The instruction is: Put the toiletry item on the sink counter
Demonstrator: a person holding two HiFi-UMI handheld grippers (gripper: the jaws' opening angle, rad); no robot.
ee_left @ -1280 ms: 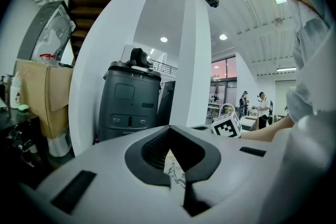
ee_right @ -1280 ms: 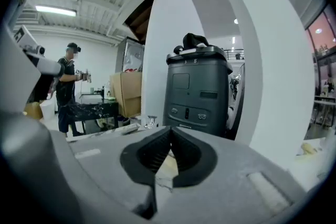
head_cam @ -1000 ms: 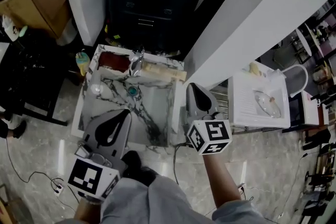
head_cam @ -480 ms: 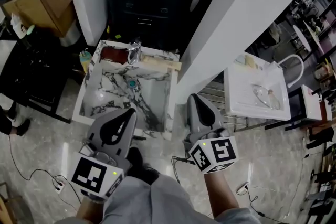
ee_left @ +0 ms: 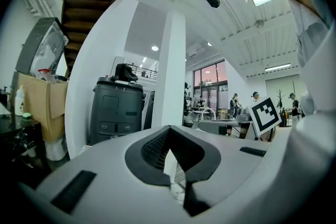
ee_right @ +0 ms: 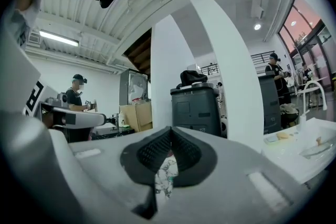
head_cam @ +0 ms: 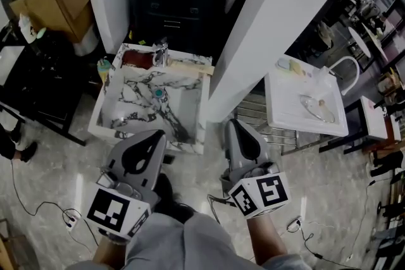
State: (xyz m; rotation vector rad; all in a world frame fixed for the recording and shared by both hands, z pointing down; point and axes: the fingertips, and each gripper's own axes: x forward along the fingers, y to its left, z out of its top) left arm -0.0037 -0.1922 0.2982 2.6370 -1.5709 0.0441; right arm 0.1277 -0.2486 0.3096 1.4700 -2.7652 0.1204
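Note:
The marble sink counter point(head_cam: 111, 112) stands on the floor ahead of me, with a chrome tap point(head_cam: 161, 55) at its back rim. A beige tube-like item point(head_cam: 190, 68) lies along that back rim beside a dark red patch point(head_cam: 135, 59). A small bottle with a green top point(head_cam: 104, 69) stands at the counter's back left corner. My left gripper point(head_cam: 158, 135) point(ee_left: 169, 128) hangs just short of the counter's front edge, shut and holding nothing. My right gripper point(head_cam: 233, 122) point(ee_right: 169, 129) is over the floor to the right of the counter, also shut and holding nothing.
A wide white pillar point(head_cam: 285, 16) rises right of the counter, with a dark cabinet point(head_cam: 180, 3) behind it. A white washbasin point(head_cam: 304, 104) with a curved tap sits at the right. A cardboard box point(head_cam: 54, 3) stands at the back left. Cables lie on the floor.
Both grippers have drawn back from the marble counter; the left one no longer overlaps its front edge. Both stay shut with nothing in them.

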